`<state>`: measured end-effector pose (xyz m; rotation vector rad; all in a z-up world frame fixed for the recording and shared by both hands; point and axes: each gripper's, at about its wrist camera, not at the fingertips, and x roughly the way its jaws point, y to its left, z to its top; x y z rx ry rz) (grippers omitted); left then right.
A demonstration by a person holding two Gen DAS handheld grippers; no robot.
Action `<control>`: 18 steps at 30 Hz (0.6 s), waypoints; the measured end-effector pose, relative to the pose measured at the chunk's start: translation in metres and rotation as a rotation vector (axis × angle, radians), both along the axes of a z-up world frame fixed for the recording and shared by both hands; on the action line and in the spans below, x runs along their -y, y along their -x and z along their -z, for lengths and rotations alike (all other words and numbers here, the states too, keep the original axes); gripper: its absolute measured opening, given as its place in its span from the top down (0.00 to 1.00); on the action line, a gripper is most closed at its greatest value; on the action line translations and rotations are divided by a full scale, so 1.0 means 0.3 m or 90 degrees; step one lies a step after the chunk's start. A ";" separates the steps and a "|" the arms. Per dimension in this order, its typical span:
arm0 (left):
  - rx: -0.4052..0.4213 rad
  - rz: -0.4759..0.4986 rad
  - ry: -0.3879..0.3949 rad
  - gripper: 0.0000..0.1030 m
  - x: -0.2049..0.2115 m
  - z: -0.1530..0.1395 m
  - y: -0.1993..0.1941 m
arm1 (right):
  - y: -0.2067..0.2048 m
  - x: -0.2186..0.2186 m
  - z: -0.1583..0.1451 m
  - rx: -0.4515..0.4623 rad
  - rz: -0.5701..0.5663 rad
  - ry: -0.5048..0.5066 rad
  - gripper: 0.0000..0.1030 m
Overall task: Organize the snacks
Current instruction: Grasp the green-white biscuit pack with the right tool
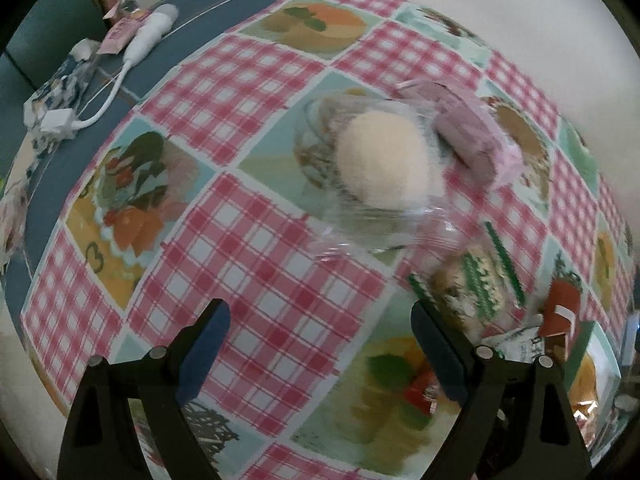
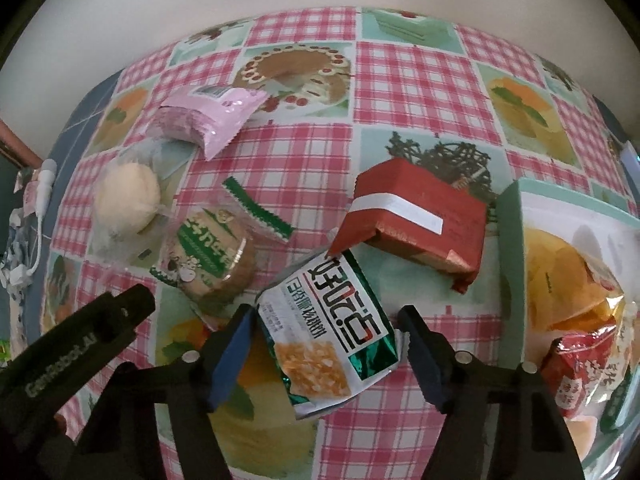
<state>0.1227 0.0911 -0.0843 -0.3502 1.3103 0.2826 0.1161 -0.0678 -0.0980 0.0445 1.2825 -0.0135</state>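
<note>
Snacks lie loose on a pink-checked tablecloth (image 2: 400, 80). A cream bun in clear wrap (image 1: 380, 160) (image 2: 126, 196) sits beside a pink packet (image 1: 472, 136) (image 2: 208, 116). A green-striped cookie packet (image 1: 472, 280) (image 2: 216, 256) lies nearer. My left gripper (image 1: 320, 348) is open and empty, short of the bun. My right gripper (image 2: 326, 344) is open, its fingers on either side of a white and green snack bag (image 2: 332, 340). A red box (image 2: 420, 220) lies just beyond that bag. The left gripper's body (image 2: 80, 344) shows at the lower left of the right wrist view.
A pale green tray (image 2: 512, 240) at the right holds several orange and red snack bags (image 2: 576, 304). A white cable with a plug (image 1: 120, 68) and crumpled wrappers (image 1: 60, 92) lie on the blue cloth at the far left edge.
</note>
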 end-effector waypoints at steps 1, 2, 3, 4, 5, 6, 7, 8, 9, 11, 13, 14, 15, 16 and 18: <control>0.002 0.007 0.004 0.11 0.011 -0.005 -0.004 | 0.001 0.008 -0.001 -0.002 0.004 -0.001 0.28; 0.003 0.015 0.007 0.11 0.030 -0.009 -0.008 | 0.003 0.017 -0.002 -0.004 0.008 -0.002 0.28; 0.003 0.022 0.010 0.11 0.041 -0.011 -0.011 | 0.005 0.026 -0.003 -0.006 0.013 -0.002 0.29; 0.003 0.027 0.012 0.11 0.051 -0.016 -0.016 | 0.006 0.040 -0.002 -0.008 0.018 -0.002 0.30; 0.004 0.036 0.015 0.11 0.063 -0.017 -0.018 | 0.009 0.053 -0.003 -0.012 0.026 -0.005 0.33; 0.004 0.043 0.018 0.11 0.075 -0.018 -0.020 | 0.007 0.067 -0.003 -0.014 0.031 -0.007 0.33; 0.004 0.050 0.019 0.11 0.092 -0.021 -0.021 | 0.007 0.078 -0.002 -0.018 0.038 -0.008 0.33; 0.004 0.061 0.022 0.11 0.106 -0.021 -0.023 | 0.012 0.093 -0.001 -0.019 0.042 -0.009 0.33; 0.002 0.072 0.026 0.11 0.121 -0.020 -0.025 | 0.016 0.101 -0.001 -0.021 0.046 -0.009 0.33; -0.003 0.092 0.030 0.11 0.157 -0.013 -0.028 | 0.025 0.118 0.000 -0.025 0.052 -0.007 0.33; -0.007 0.110 0.030 0.11 0.190 -0.009 -0.030 | 0.034 0.138 -0.002 -0.029 0.059 -0.007 0.33; -0.010 0.120 0.029 0.11 0.208 -0.006 -0.030 | 0.042 0.150 -0.001 -0.030 0.064 -0.007 0.34; -0.012 0.127 0.028 0.11 0.223 -0.005 -0.032 | 0.040 0.171 -0.005 -0.033 0.070 -0.009 0.33; -0.014 0.137 0.026 0.11 0.243 -0.002 -0.034 | 0.039 0.193 -0.007 -0.036 0.077 -0.012 0.34; -0.017 0.149 0.022 0.11 0.257 0.001 -0.016 | 0.048 0.223 -0.007 -0.038 0.085 -0.016 0.34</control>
